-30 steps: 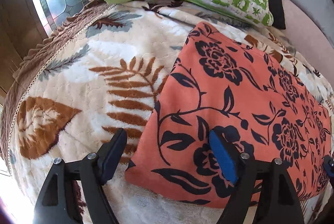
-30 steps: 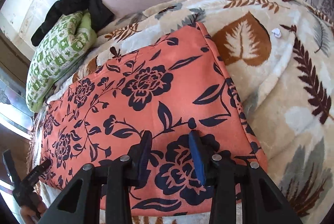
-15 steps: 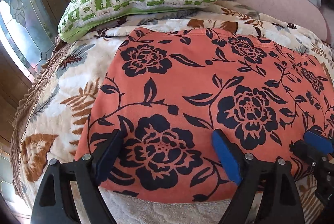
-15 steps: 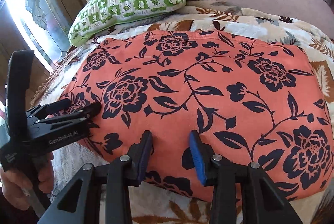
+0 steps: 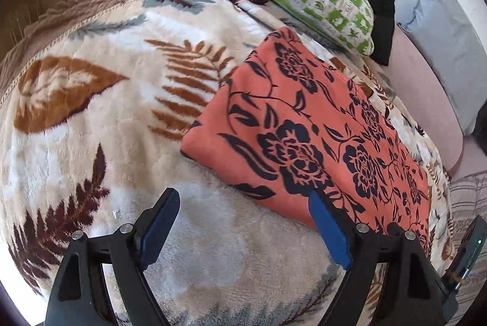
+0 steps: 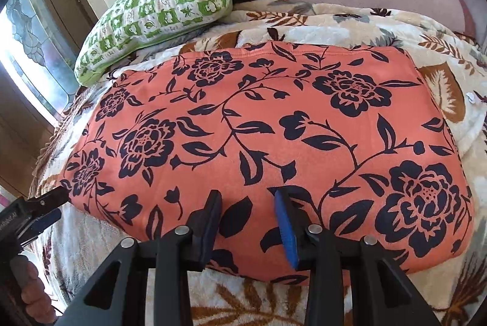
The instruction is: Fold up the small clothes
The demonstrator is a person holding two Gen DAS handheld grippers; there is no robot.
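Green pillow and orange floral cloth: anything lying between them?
Nothing loose. In the right wrist view only a bare strip of leaf-print blanket separates the green pillow from the orange floral cloth.

matt cloth garment (image 6: 261,125), fuzzy plush blanket (image 5: 91,143)
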